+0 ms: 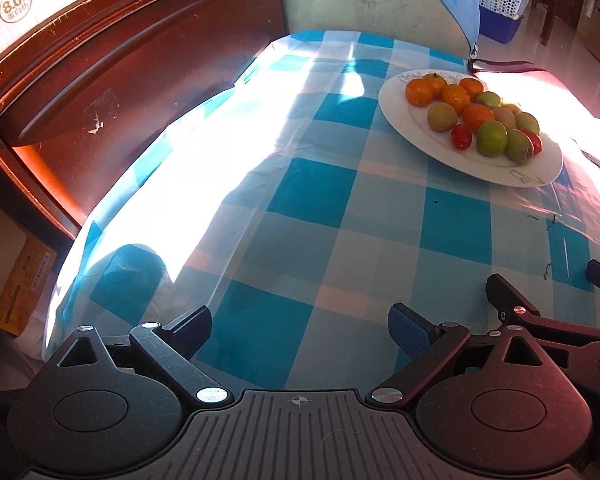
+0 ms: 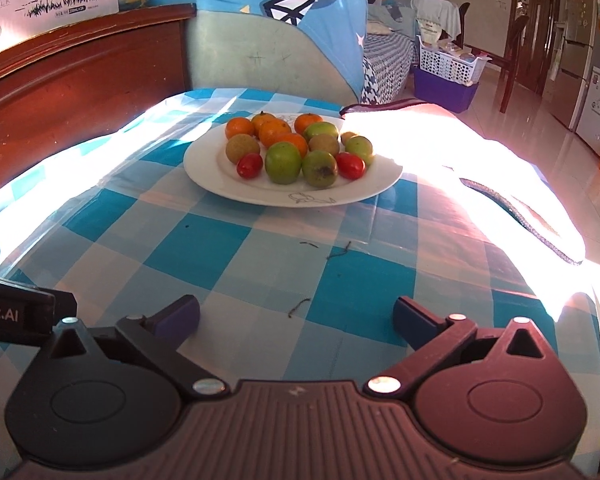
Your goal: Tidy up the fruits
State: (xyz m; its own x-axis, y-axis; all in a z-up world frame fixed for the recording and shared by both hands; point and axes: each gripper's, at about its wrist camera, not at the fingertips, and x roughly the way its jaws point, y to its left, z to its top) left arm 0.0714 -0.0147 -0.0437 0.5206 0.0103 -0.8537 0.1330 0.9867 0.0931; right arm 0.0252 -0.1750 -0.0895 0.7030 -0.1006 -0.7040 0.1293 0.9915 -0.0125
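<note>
A white plate (image 2: 204, 174) holds several fruits on a blue-checked tablecloth (image 2: 204, 240): orange tangerines (image 2: 274, 132), green round fruits (image 2: 283, 163), brownish ones (image 2: 242, 148) and red cherry tomatoes (image 2: 249, 166). My right gripper (image 2: 296, 318) faces the plate from the near side, well short of it, jaws open with nothing between them. In the left wrist view the plate (image 1: 412, 128) lies far right with the same fruits (image 1: 478, 116). My left gripper (image 1: 300, 326) hovers open over bare cloth, empty. The right gripper's fingers (image 1: 508, 292) show at its right edge.
A dark wooden headboard (image 1: 112, 80) runs along the left. A pale chair back (image 2: 256, 60) with blue fabric stands behind the table. A towel (image 2: 512, 200) lies at the table's right edge. Small dark scraps (image 2: 338, 252) dot the cloth. A basket (image 2: 446, 62) sits on the floor beyond.
</note>
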